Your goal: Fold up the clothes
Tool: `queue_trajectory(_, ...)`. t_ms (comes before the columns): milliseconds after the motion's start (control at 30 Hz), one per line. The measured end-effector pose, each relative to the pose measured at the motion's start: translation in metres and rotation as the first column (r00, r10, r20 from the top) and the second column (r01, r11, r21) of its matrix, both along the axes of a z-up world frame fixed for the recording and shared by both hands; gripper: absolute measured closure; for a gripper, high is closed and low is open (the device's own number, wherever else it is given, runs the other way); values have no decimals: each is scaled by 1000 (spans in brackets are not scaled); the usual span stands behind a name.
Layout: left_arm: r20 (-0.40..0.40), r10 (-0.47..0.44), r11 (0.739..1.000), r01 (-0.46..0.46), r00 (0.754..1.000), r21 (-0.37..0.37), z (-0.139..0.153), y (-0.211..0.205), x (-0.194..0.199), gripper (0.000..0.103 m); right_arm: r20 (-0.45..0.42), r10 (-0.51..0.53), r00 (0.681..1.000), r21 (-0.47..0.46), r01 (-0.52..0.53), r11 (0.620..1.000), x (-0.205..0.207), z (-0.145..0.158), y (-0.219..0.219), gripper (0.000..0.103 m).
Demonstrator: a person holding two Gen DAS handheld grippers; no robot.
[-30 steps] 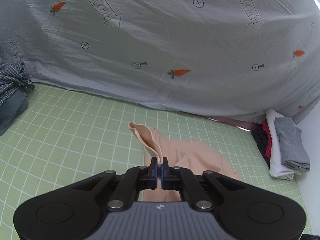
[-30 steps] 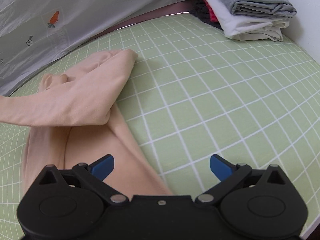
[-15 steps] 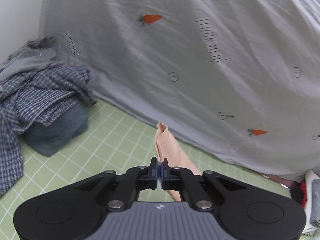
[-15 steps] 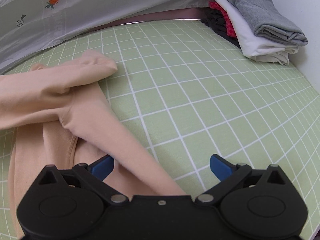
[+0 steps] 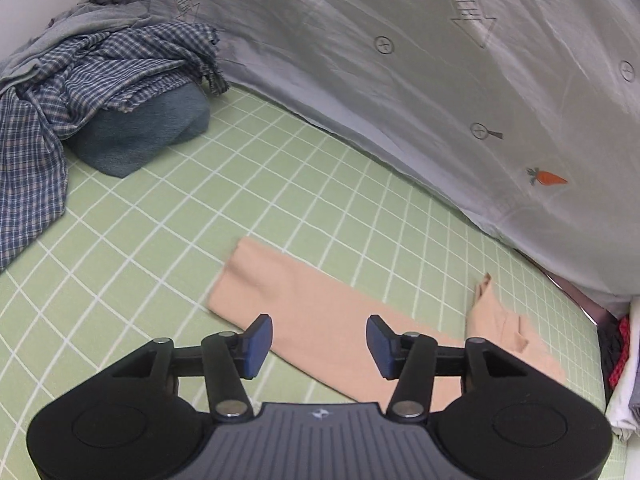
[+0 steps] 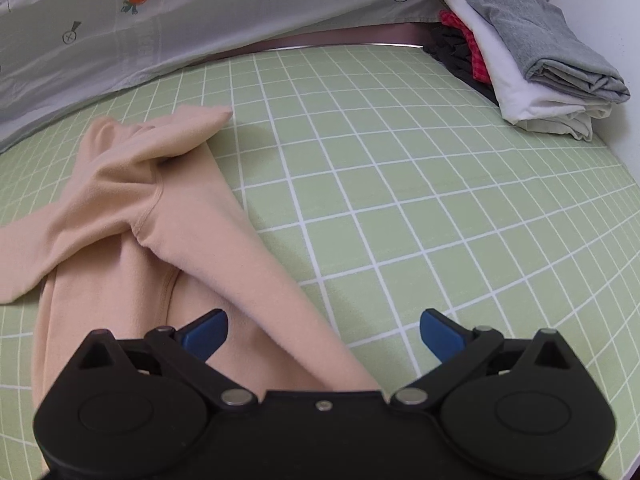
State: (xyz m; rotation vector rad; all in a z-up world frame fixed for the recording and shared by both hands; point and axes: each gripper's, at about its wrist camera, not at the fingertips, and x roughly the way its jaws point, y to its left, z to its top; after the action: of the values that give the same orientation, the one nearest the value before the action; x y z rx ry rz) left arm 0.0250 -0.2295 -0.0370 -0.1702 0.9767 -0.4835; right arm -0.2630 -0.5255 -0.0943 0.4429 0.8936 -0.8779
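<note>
The left tongs (image 5: 319,344) have released the peach garment (image 5: 320,312) and are opening. The right tongs (image 6: 323,336) gape empty. "LOOK HERE" marks the grey sheet (image 5: 440,60) behind the green grid bed (image 5: 280,184).

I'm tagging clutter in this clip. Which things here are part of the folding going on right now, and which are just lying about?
In the job:
- peach garment, spread on the green checked sheet
- left tongs, opening, nothing between them
- right tongs, open above the garment

Lying about:
- folded stack
- plaid shirt heap
- grey carrot-print cover
</note>
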Motion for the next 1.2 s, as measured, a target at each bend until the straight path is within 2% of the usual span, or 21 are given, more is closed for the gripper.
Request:
queue_trajectory(200,58,-87,996,88,995,-1,27,-20,-67,41,59,22,998,-5,-21,1000,-42,13,5,0)
queue_trajectory(333,58,-117,993,116,992,19,32,-28,-116,39,21,64,998,-26,-63,998,-70,17,7,0)
queue_trajectory(533,56,-119,991,115,991,68,31,-29,-182,33,18,107,994,10,-108,994,-112,14,0,3)
queue_trajectory(633,57,-94,992,89,994,85,30,-25,-207,31,32,138,990,36,-140,990,-128,11,-2,15)
queue_trajectory(700,53,-73,993,68,996,98,28,-22,-222,30,44,160,986,54,-162,985,-137,9,-3,30)
queue_trajectory(800,37,-40,992,35,999,120,26,-17,-241,28,68,195,978,83,-200,976,-149,6,-4,46)
queue_trajectory(867,30,-20,990,16,999,138,23,-13,-253,23,83,221,972,95,-228,969,-155,6,-1,52)
queue_trajectory(967,23,8,986,-12,1000,168,17,-4,-270,22,103,248,963,109,-259,960,-161,4,2,59)
queue_trajectory(1033,10,21,985,-23,1000,171,14,4,-276,22,112,265,958,117,-277,954,-162,2,3,69)
queue_trajectory(1100,-5,31,986,-30,999,165,10,12,-278,22,117,284,952,119,-297,947,-161,1,5,91)
queue_trajectory(1200,7,13,989,-14,1000,149,13,17,-266,22,116,309,944,87,-319,944,-159,7,15,99)
